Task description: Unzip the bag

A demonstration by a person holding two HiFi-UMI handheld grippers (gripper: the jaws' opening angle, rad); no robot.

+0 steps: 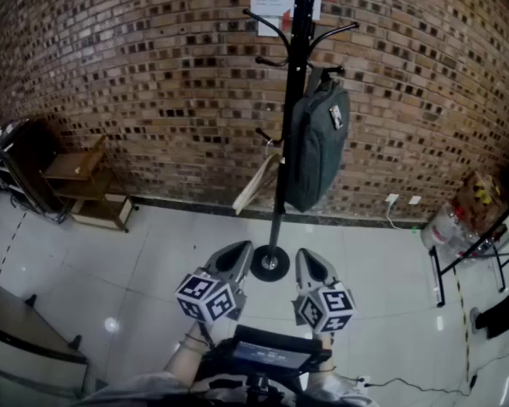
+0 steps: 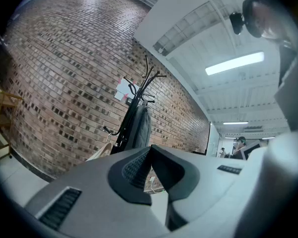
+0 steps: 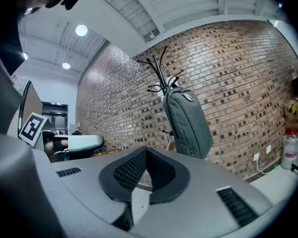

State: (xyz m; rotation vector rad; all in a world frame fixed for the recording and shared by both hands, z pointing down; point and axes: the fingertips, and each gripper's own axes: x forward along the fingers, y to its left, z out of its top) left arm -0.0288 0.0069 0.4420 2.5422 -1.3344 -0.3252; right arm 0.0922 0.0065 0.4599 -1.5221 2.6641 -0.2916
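On the coat rack at the brick wall hangs the grey bag. Left gripper and right gripper sit well short, jaws together, empty. Approach step; next likely reach the zipper pull.

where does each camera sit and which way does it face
Head view: on the person's head, facing down at the floor; shows left gripper and right gripper.
Left gripper view: on the left gripper, facing the wall over its shut jaws.
Right gripper view: on the right gripper, likewise.
All share the bag on the coat stand.
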